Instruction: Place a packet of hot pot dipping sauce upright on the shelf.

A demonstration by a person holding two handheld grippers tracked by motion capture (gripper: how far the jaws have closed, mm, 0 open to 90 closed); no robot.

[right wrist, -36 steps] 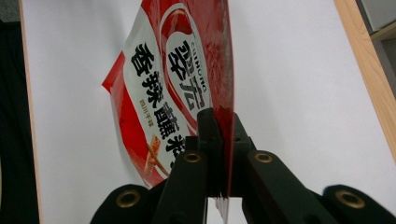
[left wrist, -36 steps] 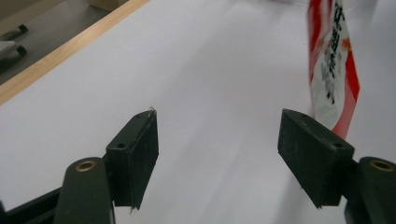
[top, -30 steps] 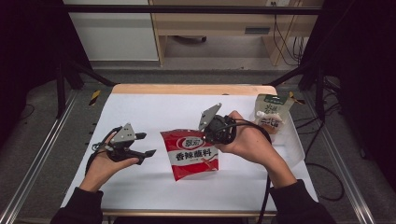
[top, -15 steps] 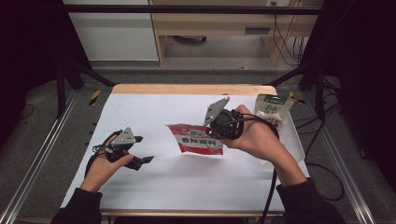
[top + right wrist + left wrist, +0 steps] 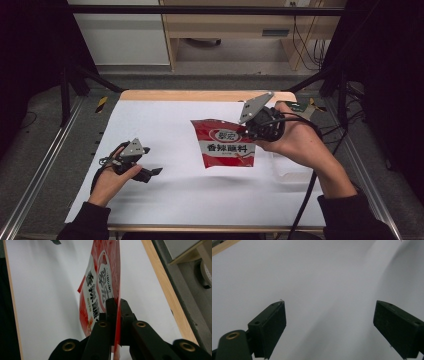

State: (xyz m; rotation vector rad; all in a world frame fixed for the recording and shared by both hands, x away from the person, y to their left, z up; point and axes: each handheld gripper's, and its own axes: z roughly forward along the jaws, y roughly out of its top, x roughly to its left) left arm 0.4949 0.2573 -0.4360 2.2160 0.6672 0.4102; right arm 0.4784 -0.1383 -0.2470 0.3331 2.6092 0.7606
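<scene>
Above the white table (image 5: 165,130), the right gripper (image 5: 248,131) pinches the right edge of a red seasoning packet (image 5: 225,144), which hangs clear of the surface, its printed face toward the person. In the right gripper view, the black jaws clamp tight on the packet's (image 5: 100,287) thin edge. Well apart, at the left, the left gripper (image 5: 150,173) sits low over bare table, its jaws having just been opening, now wide with nothing between them.

hidden: packet (image 5: 227,145) right edge behind right gripper (image 5: 243,131) | cut off: packet (image 5: 102,287) top in right gripper view | unreadable: its small print
</scene>
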